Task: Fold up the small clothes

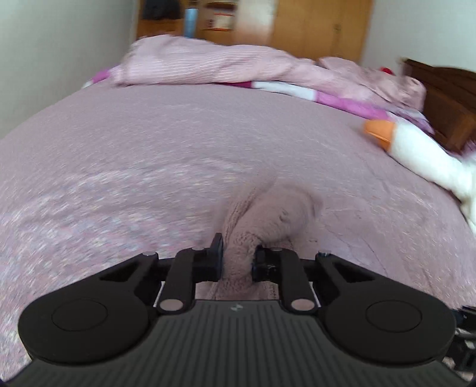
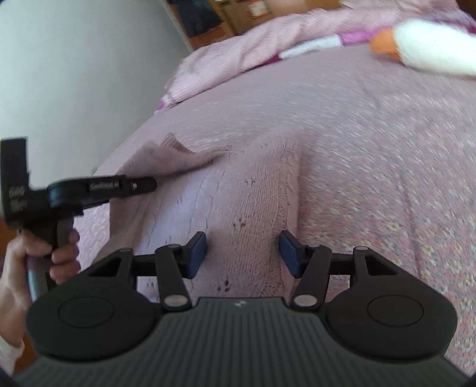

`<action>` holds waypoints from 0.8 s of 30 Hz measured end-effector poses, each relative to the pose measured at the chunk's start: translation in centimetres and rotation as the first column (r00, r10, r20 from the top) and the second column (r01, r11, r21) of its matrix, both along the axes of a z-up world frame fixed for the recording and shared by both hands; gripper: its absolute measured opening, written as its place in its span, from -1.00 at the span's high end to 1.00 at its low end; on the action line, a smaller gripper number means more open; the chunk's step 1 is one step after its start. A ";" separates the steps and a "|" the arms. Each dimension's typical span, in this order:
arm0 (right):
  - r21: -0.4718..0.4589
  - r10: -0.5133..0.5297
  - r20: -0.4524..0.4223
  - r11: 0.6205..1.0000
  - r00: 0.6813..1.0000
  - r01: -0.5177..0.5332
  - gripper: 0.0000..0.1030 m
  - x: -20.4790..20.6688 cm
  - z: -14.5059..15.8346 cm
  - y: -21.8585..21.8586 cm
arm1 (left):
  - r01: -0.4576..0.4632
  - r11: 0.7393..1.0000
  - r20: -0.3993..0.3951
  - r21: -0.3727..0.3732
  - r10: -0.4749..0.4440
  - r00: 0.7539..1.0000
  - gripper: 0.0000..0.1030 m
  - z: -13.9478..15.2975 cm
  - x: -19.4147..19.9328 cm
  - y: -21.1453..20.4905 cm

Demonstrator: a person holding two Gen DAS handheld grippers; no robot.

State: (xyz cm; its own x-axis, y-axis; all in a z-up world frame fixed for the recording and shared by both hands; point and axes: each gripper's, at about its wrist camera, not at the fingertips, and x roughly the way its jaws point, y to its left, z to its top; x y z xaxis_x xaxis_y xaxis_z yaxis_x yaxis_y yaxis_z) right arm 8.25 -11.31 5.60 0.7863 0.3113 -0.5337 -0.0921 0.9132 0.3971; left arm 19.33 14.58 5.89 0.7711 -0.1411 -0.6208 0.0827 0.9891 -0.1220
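A small pale pink knitted garment (image 2: 238,190) lies on the pink bedspread (image 2: 372,154). In the left wrist view my left gripper (image 1: 237,258) is shut on a bunched fold of this knit (image 1: 267,217), which bulges up between the black fingers. The right wrist view shows my right gripper (image 2: 242,253) open, blue pads on either side of the knit's near part, not pinching it. The left gripper (image 2: 151,183) appears there from the side, held by a hand (image 2: 56,256), lifting the garment's left edge.
A rumpled pink duvet (image 1: 208,65) and a pink-and-white blanket (image 1: 297,89) lie at the far end of the bed. A white plush goose with an orange beak (image 1: 416,148) rests at the right. White wall on the left, wooden wardrobe (image 1: 312,26) behind.
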 end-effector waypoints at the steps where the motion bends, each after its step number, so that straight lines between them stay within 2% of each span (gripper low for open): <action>1: -0.016 0.015 0.009 1.000 1.000 -0.015 -0.11 0.0 0.0 0.5 | -0.018 1.000 -0.012 0.005 0.018 1.000 0.62 -0.4 0.2 0.5; 3: -0.043 0.036 0.021 0.998 0.999 -0.035 -0.11 0.1 0.0 1.3 | -0.048 0.999 -0.063 -0.024 0.047 0.997 0.61 -1.7 0.9 1.7; 5: -0.078 0.038 0.024 0.996 0.999 -0.036 -0.11 0.2 -0.1 1.8 | -0.074 0.995 -0.098 -0.063 0.068 0.993 0.38 -2.6 1.4 2.4; 7: -0.092 0.037 0.025 0.995 0.999 -0.035 -0.11 0.3 -0.2 2.0 | -0.101 0.993 -0.101 -0.066 0.094 0.990 0.10 -2.5 1.7 2.7; 10: -0.079 0.032 0.021 0.996 0.999 -0.031 -0.11 0.2 -0.2 1.7 | -0.102 0.992 -0.100 -0.078 0.094 0.991 -0.01 -2.2 2.4 3.0; 13: -0.065 0.024 0.019 0.998 1.000 -0.023 -0.11 0.1 -0.3 1.4 | -0.106 0.993 -0.120 -0.054 0.099 0.988 -0.17 -2.6 3.5 3.2; 16: -0.078 0.022 0.025 0.997 0.999 -0.020 -0.11 0.0 -0.3 1.7 | -0.107 0.994 -0.122 0.017 0.109 0.987 -0.43 -3.3 4.2 3.0; 19: -0.086 0.015 0.026 0.996 1.000 -0.013 -0.11 -0.1 -0.2 1.8 | -0.110 0.994 -0.113 0.024 0.112 0.987 -0.43 -3.1 3.7 3.0; 24: -0.041 -0.014 0.026 0.999 1.000 0.015 -0.11 -0.9 0.3 1.1 | -0.100 0.995 -0.132 0.003 0.100 0.986 -0.43 -1.1 1.1 3.4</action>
State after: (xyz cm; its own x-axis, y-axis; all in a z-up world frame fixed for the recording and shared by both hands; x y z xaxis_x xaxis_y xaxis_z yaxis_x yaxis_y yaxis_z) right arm 7.31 -10.17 5.90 0.8043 0.2782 -0.5251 -0.0888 0.9300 0.3566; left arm 20.41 17.99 4.82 0.6931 -0.0699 -0.7174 -0.0336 0.9911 -0.1290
